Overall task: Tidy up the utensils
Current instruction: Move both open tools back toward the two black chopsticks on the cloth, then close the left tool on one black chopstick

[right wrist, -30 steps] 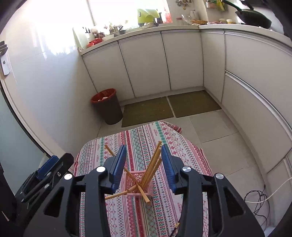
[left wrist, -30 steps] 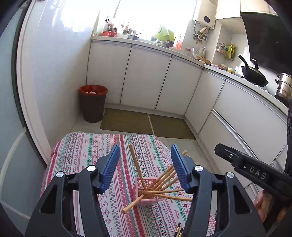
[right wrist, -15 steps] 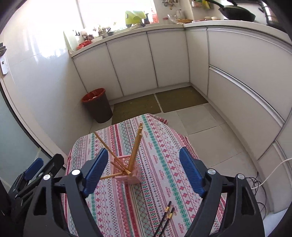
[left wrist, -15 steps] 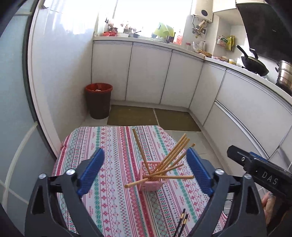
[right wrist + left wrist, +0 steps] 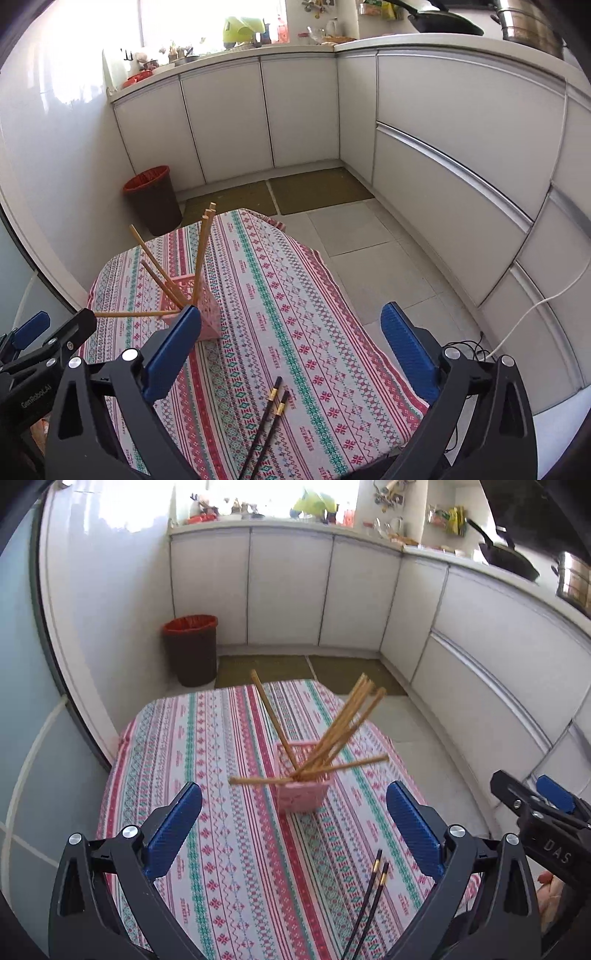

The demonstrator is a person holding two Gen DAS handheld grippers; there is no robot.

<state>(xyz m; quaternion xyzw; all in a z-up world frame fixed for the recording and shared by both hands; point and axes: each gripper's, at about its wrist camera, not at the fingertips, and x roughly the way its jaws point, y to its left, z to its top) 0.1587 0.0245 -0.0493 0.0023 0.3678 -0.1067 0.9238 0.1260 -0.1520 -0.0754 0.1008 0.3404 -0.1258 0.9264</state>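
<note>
A pink lattice holder (image 5: 303, 796) stands on the patterned tablecloth (image 5: 229, 849) and holds several wooden chopsticks (image 5: 343, 723) that fan out at angles. It also shows in the right wrist view (image 5: 207, 317). A pair of black chopsticks with gold bands (image 5: 369, 897) lies flat on the cloth near the front edge, and shows in the right wrist view too (image 5: 266, 417). My left gripper (image 5: 293, 830) is open and empty, held back from the holder. My right gripper (image 5: 288, 347) is open and empty above the black pair.
The small table stands in a kitchen. A dark bin with a red liner (image 5: 191, 648) stands on the floor beyond it. White cabinets (image 5: 295, 110) run along the back and right. Two floor mats (image 5: 321, 188) lie past the table.
Both grippers have opened wide and pulled back from the pink holder toward the table's near edge. The black chopsticks have come into view.
</note>
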